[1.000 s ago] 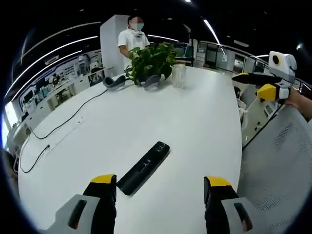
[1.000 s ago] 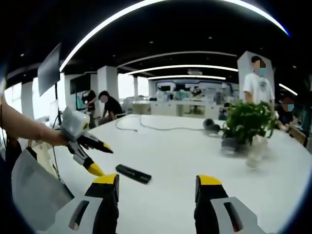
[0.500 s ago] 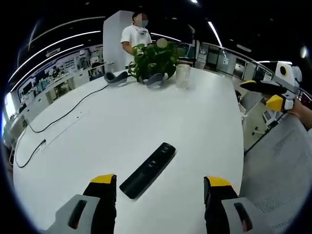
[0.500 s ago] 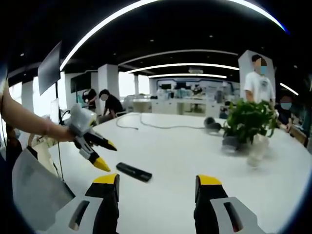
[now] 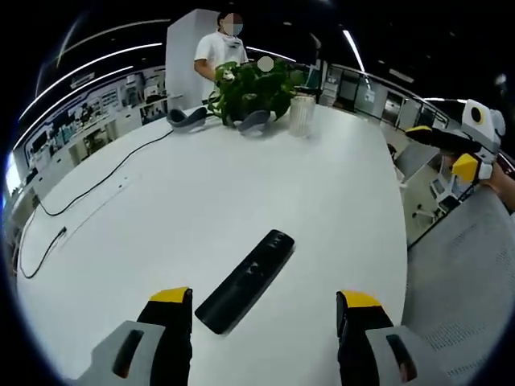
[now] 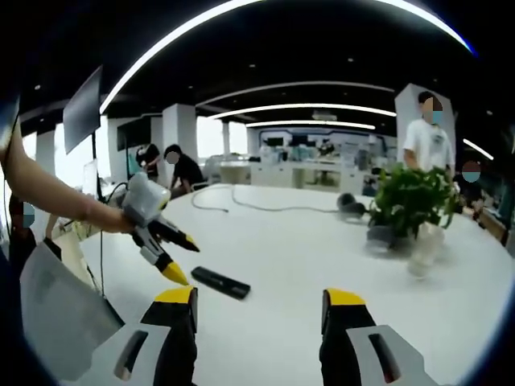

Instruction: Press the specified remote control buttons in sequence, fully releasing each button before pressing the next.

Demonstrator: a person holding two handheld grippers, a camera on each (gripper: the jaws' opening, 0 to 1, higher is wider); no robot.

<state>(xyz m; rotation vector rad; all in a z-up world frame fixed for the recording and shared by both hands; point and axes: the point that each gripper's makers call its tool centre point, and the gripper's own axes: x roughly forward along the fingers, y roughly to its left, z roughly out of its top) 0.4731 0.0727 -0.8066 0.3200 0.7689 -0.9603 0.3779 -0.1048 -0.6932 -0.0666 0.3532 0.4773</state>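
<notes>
A black remote control [image 5: 245, 281] lies flat on the white table [image 5: 201, 193], just ahead of my left gripper [image 5: 265, 299], whose yellow-tipped jaws stand wide open and hold nothing. In the right gripper view the same remote [image 6: 220, 283] sits left of centre. There a hand holds the left gripper [image 6: 181, 257] open, tips pointing down beside the remote's near end and not touching it. My right gripper [image 6: 260, 297] is open with nothing in it, well back from the remote. The right gripper [image 5: 441, 149] also shows off the table's right edge.
At the table's far end stand a potted plant [image 5: 251, 88], a pale cup [image 5: 300, 121] and two grey objects [image 5: 187, 119]. A black cable [image 5: 88, 193] runs along the left side. A mesh chair back [image 5: 459, 273] stands at the right. People stand and sit beyond the table.
In the right gripper view the left gripper has moved right and tipped down, closer to the remote. The right gripper has hardly moved. The remote lies where it was.
</notes>
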